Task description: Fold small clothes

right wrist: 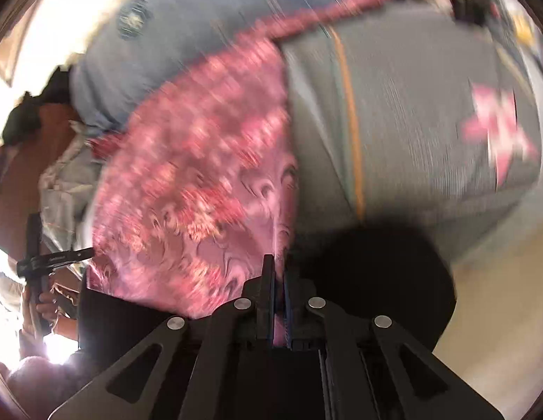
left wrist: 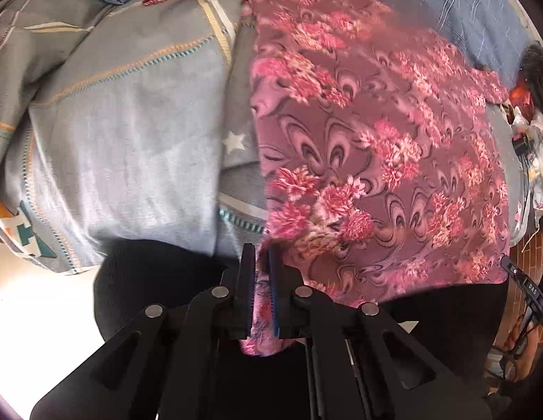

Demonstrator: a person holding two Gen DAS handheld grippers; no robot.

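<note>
A pink floral garment (left wrist: 376,147) lies spread over the bedding, reaching from my left gripper toward the far side. My left gripper (left wrist: 261,255) is shut on its near edge, with pink cloth bunched between the jaws. In the blurred right wrist view the same pink garment (right wrist: 201,182) stretches away to the left. My right gripper (right wrist: 278,262) is shut on another part of its near edge, pink cloth showing between the jaws. The other gripper (right wrist: 50,259) shows at the left edge of the right wrist view.
A grey-blue quilt (left wrist: 124,133) with stitched lines and a white star lies under and left of the garment. Blue patterned bedding (left wrist: 457,10) is at the far right. Clutter (left wrist: 530,129) sits at the right edge. A dark round shape (right wrist: 376,280) lies near my right gripper.
</note>
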